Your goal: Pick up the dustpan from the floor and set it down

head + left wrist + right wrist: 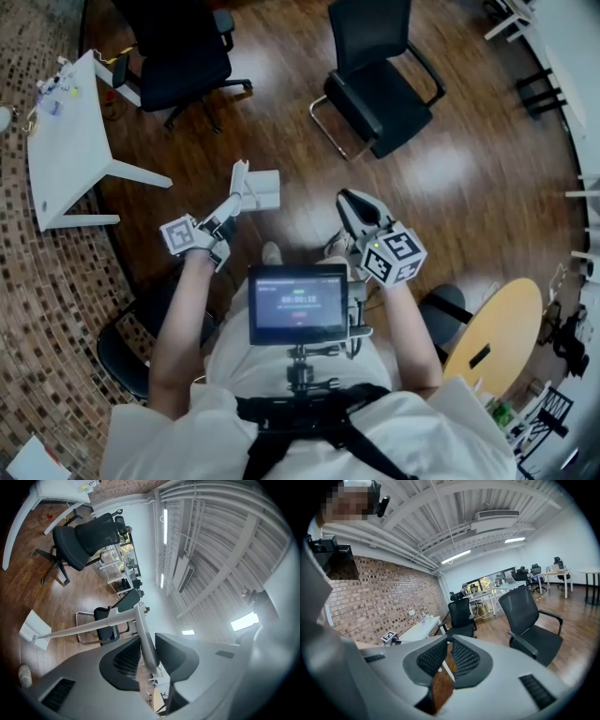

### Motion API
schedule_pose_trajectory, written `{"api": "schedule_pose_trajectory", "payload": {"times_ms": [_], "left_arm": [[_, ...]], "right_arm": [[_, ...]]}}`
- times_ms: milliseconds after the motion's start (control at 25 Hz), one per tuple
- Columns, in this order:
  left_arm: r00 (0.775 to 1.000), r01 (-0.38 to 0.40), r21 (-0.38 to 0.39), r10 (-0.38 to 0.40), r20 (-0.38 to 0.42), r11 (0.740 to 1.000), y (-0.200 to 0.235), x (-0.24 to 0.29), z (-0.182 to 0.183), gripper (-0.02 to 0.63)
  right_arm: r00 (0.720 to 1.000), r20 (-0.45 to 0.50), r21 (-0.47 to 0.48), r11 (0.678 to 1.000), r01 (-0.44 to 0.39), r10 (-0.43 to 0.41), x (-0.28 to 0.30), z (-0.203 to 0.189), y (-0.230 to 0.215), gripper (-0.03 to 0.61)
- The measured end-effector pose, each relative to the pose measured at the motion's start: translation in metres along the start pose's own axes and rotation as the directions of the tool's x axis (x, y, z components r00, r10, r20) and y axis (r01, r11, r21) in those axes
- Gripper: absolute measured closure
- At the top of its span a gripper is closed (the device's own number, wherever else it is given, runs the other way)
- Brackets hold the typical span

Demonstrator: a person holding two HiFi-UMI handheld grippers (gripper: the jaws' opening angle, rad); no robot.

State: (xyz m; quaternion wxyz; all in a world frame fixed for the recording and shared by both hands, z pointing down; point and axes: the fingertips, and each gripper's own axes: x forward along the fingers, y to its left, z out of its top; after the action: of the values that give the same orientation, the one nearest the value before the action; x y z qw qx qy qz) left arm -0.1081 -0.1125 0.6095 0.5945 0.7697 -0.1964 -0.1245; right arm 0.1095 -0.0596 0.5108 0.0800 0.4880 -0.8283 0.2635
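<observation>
A white dustpan on a long white handle hangs above the wooden floor in front of me. My left gripper is shut on that handle. In the left gripper view the handle runs between the two dark pads, bends, and leads left to the pan. My right gripper hovers to the right of the dustpan, apart from it. Seen in the right gripper view, the right gripper has its pads together with nothing between them.
Two black office chairs stand ahead on the wooden floor. A white table sits at the left by the brick wall. A round wooden table and a black stool are at my right.
</observation>
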Motion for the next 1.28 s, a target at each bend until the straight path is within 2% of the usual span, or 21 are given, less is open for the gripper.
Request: {"api": "schedule_pose_trajectory", "payload": {"times_ms": [120,280,560,600,640,720,760,880,960,1000,1040,1200,1280], "left_arm": [[1.0,0.009,-0.003,-0.009,-0.002,1.0,0.005,0.014,-0.002,0.523],[1.0,-0.006,-0.019,0.006,-0.017,1.0,0.014,0.012,-0.01,0.525],[1.0,-0.008,-0.035,0.009,0.011,0.999,0.031,0.022,-0.009,0.525],[0.999,-0.041,-0.035,0.041,0.005,0.999,0.038,0.021,-0.01,0.525],[0.993,-0.114,-0.036,0.114,-0.006,0.993,0.051,0.015,-0.012,0.526],[0.961,-0.275,-0.032,0.275,-0.029,0.961,0.077,0.002,-0.016,0.526],[0.953,-0.301,-0.028,0.3,-0.034,0.953,0.082,0.0,-0.017,0.526],[0.966,-0.256,-0.019,0.255,-0.041,0.966,0.081,0.009,-0.019,0.528],[0.99,-0.134,-0.031,0.133,-0.039,0.99,0.067,0.024,-0.022,0.529],[0.997,-0.068,-0.035,0.066,-0.036,0.997,0.059,0.032,-0.022,0.529],[0.999,-0.036,-0.04,0.035,-0.035,0.999,0.057,0.036,-0.024,0.531],[0.994,-0.101,-0.051,0.099,-0.05,0.994,0.074,0.033,-0.029,0.532],[0.985,-0.162,-0.037,0.159,-0.065,0.986,0.085,0.03,-0.032,0.532]], "right_arm": [[1.0,-0.004,0.011,1.0,0.004,-0.004,0.0,-0.003,-0.012,0.534],[1.0,-0.003,0.005,1.0,0.013,-0.013,-0.002,-0.002,-0.007,0.534],[1.0,0.002,0.009,1.0,0.026,-0.026,-0.003,0.0,-0.015,0.532],[1.0,0.001,0.01,1.0,0.027,-0.027,-0.002,-0.001,-0.015,0.534],[1.0,0.0,0.012,1.0,0.027,-0.027,-0.002,-0.002,-0.015,0.534],[1.0,0.0,0.015,1.0,0.027,-0.027,-0.002,-0.003,-0.013,0.534],[1.0,0.0,0.015,0.999,0.028,-0.028,-0.002,-0.002,-0.013,0.534],[1.0,-0.001,0.014,0.999,0.031,-0.031,-0.001,-0.003,-0.013,0.534],[0.999,-0.001,0.017,0.999,0.035,-0.035,-0.001,-0.006,-0.015,0.534],[0.999,-0.001,0.019,0.999,0.035,-0.035,0.0,-0.007,-0.015,0.532],[0.999,-0.002,0.021,0.999,0.036,-0.036,0.001,-0.007,-0.015,0.534],[0.999,-0.008,0.027,0.999,0.041,-0.041,0.001,-0.009,-0.016,0.534],[0.999,-0.01,0.028,0.999,0.044,-0.043,0.001,-0.009,-0.017,0.534]]}}
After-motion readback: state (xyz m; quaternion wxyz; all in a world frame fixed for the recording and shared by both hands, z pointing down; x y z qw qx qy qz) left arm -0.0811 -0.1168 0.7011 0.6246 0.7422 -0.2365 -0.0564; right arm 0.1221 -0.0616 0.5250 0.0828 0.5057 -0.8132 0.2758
